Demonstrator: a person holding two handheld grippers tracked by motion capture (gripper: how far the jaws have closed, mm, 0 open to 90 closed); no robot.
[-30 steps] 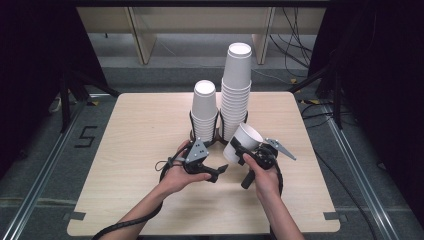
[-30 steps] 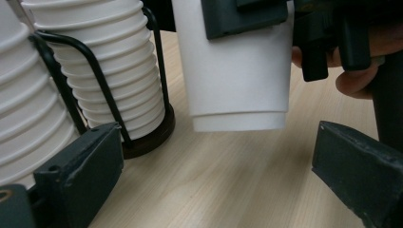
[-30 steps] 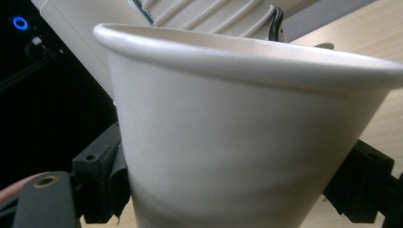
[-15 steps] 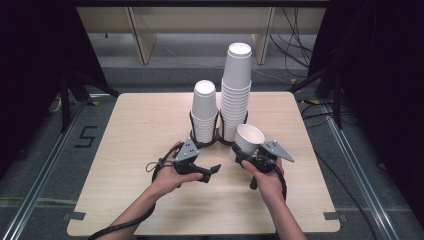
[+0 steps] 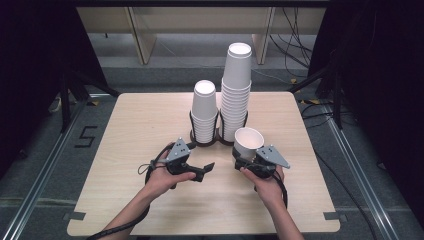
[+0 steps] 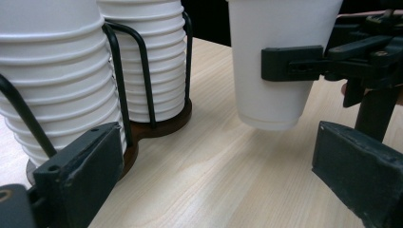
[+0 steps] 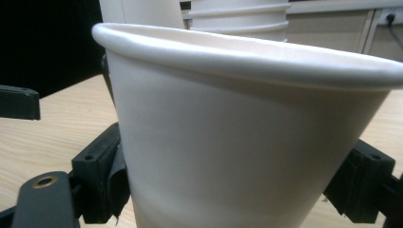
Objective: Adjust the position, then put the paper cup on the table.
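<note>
A single white paper cup (image 5: pixel 248 142) hangs upright just above the table, with my right gripper (image 5: pixel 247 159) shut on its lower wall. In the right gripper view the cup (image 7: pixel 237 142) sits between the two black fingers (image 7: pixel 97 175). My left gripper (image 5: pixel 206 168) is open and holds nothing, a short way left of the cup. Between its spread jaws, the left gripper view (image 6: pixel 214 185) looks at the held cup (image 6: pixel 280 61) and the right gripper's finger (image 6: pixel 292 62) on it. Behind stand a short cup stack (image 5: pixel 205 112) and a taller cup stack (image 5: pixel 236 90).
Both stacks stand in a black wire holder (image 5: pixel 218 131) on a dark round base (image 6: pixel 159 124) at the middle of the light wooden table (image 5: pixel 130 130). Dark floor, cables and table legs surround the table. Bare wood lies to the left and right of the hands.
The two grippers have drawn apart. The left one has slid left, away from the cup. The cup in the right gripper has tipped from a slant to upright.
</note>
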